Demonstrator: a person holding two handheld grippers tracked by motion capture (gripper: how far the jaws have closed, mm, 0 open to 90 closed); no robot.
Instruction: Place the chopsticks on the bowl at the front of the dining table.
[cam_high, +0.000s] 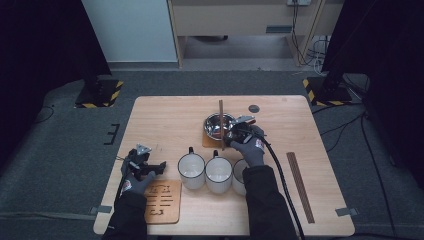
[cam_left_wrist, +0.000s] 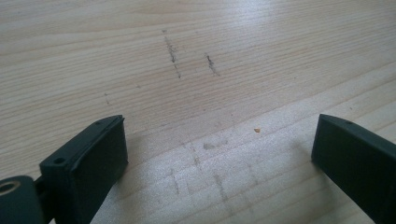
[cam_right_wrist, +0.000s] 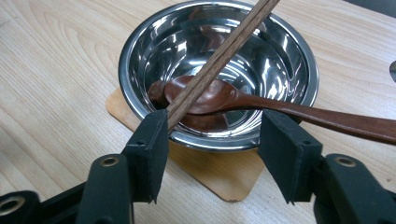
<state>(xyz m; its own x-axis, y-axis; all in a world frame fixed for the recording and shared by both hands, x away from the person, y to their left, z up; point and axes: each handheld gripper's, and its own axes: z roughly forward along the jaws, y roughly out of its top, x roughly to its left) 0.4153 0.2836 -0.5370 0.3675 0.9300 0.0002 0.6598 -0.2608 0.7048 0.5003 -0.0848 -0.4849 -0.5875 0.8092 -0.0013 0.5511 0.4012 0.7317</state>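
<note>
right gripper (cam_right_wrist: 212, 140): jaws apart, chopstick (cam_right_wrist: 219, 58) leaning on one pad, unclamped | chopstick across steel bowl (cam_right_wrist: 280, 56) at table's 1 o'clock, over wooden spoon (cam_right_wrist: 261, 105) | left gripper (cam_left_wrist: 219, 154): wide, empty, 8 o'clock

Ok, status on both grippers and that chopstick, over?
Left gripper open over bare table. Right gripper open; brown wooden chopstick across round steel bowl, against one jaw. Dark wooden spoon in bowl.
</note>
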